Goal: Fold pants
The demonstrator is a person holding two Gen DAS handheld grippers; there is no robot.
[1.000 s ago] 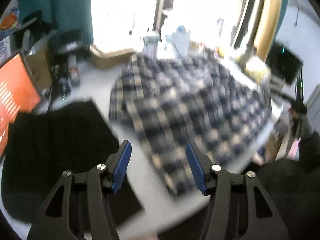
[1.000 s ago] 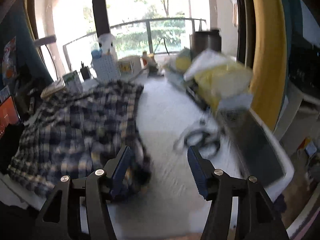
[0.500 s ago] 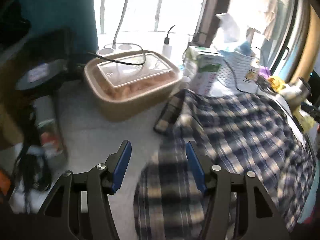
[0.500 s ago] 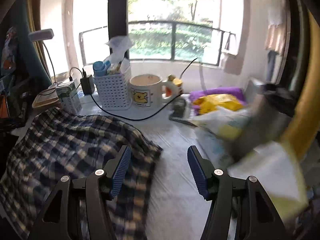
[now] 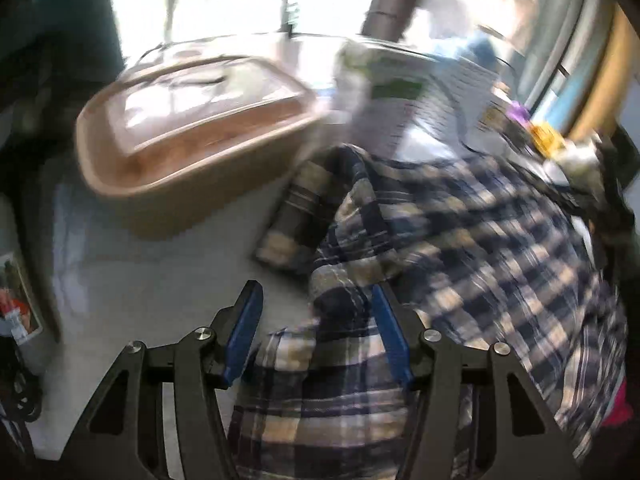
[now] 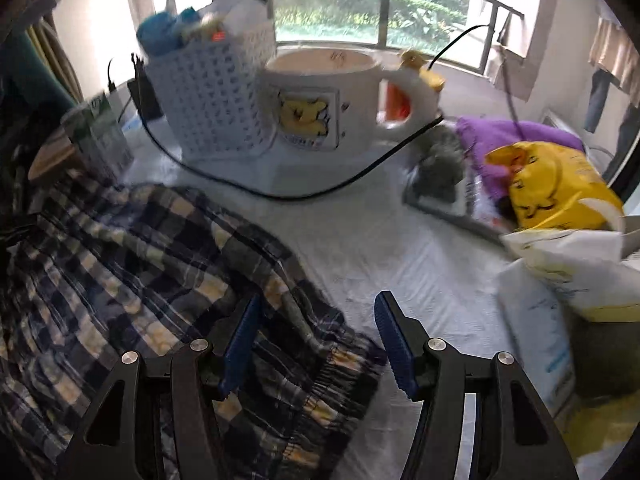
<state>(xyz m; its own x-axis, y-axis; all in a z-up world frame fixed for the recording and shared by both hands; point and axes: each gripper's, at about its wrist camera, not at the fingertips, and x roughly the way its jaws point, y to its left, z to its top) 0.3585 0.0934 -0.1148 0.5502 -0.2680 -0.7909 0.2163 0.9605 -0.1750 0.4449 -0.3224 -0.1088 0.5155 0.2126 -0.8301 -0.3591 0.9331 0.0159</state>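
White table [image 6: 360, 240]; plaid pants [image 6: 120, 280], basket [image 6: 216, 92], mug [image 6: 320, 96] on it

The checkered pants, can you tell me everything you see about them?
The checkered pants are soft cloth in dark blue and cream plaid, lying rumpled and not yet folded on the white table cover. One gathered edge with a stretchy-looking band points toward the right tongs, whose jaws are closing above that edge without pinching it. At the other side, the left tongs hover open over a bunched fold. A tan tub sits just beyond them.
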